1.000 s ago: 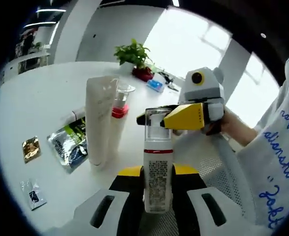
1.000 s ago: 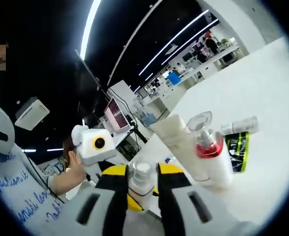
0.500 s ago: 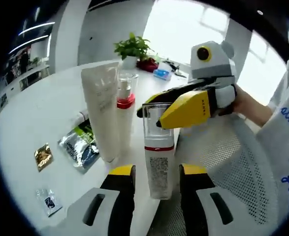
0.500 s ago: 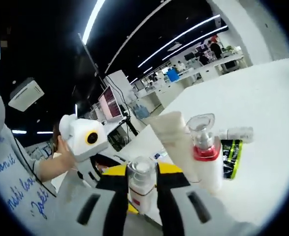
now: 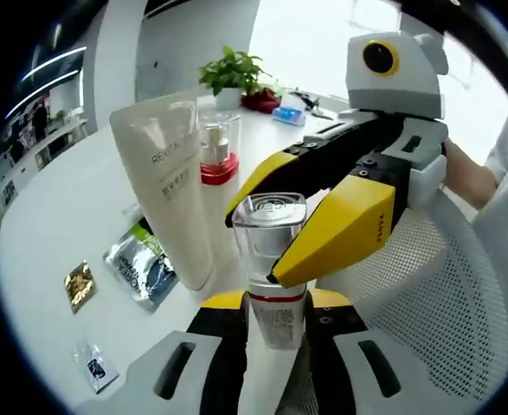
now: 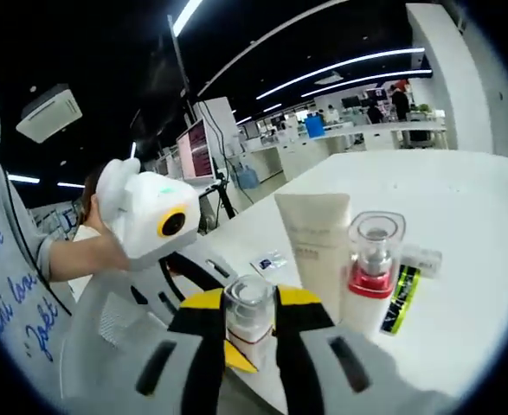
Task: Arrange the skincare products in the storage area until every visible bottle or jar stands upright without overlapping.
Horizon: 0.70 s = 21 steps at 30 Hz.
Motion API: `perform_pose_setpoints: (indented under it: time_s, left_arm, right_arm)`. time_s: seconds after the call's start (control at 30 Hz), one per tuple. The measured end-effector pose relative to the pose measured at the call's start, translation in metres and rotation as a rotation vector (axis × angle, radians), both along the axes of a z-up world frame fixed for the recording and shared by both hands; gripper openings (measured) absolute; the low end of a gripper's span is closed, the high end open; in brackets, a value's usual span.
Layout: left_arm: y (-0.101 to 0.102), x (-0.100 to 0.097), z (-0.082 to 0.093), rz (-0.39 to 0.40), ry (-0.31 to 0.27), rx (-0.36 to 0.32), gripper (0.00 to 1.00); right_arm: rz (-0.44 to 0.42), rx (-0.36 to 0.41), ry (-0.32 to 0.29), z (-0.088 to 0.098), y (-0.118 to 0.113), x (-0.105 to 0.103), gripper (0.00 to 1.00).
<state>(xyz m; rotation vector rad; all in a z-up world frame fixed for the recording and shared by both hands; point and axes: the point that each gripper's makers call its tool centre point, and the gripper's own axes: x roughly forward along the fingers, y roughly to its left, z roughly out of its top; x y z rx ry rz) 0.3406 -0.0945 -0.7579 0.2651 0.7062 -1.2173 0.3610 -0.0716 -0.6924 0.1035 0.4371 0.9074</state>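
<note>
A white pump bottle with a red band and a clear cap (image 5: 273, 259) stands upright at the table's near edge. My left gripper (image 5: 275, 333) is shut on its lower body. My right gripper (image 5: 258, 246) reaches in from the right, its yellow jaws shut on the clear cap. In the right gripper view the same cap (image 6: 249, 303) sits between my right gripper's (image 6: 249, 322) jaws. A cream tube (image 5: 171, 186) (image 6: 314, 238) stands upright on its cap just beyond. A clear-capped bottle with a red collar (image 5: 217, 147) (image 6: 373, 259) stands upright beside it.
Flat on the white table (image 5: 54, 199) lie a green-black sachet (image 5: 141, 264), a gold sachet (image 5: 79, 285) and a small blue one (image 5: 93, 367). A potted plant (image 5: 234, 73) stands far back. A white mesh chair (image 5: 409, 285) is beside the table edge.
Half a second ago my left jaws stood apart from the bottle; now they press its sides. The left view has come closer. My right gripper has kept hold of the cap.
</note>
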Motion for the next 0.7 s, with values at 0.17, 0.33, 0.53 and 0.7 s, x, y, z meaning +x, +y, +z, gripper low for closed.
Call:
perform_pose_setpoints:
  time_s: [0.17,0.33,0.53,0.7]
  left_arm:
    - [-0.002,0.002,-0.004,-0.014,-0.005,0.006,0.19]
    - [-0.004,0.009,-0.009,-0.024,-0.061,0.019,0.18]
    - [-0.007,0.017,-0.013,-0.03,-0.101,0.039,0.18]
    - [-0.011,0.02,-0.02,-0.042,-0.113,0.055,0.18]
  right_arm:
    - [-0.002,-0.019,-0.008,-0.002,-0.002,0.001,0.21]
    - [-0.003,-0.059,-0.026,-0.006,-0.005,0.003,0.21]
    - [-0.001,-0.099,-0.046,-0.01,-0.008,0.006,0.21]
    - [-0.001,-0.137,-0.064,-0.016,-0.01,0.007,0.21]
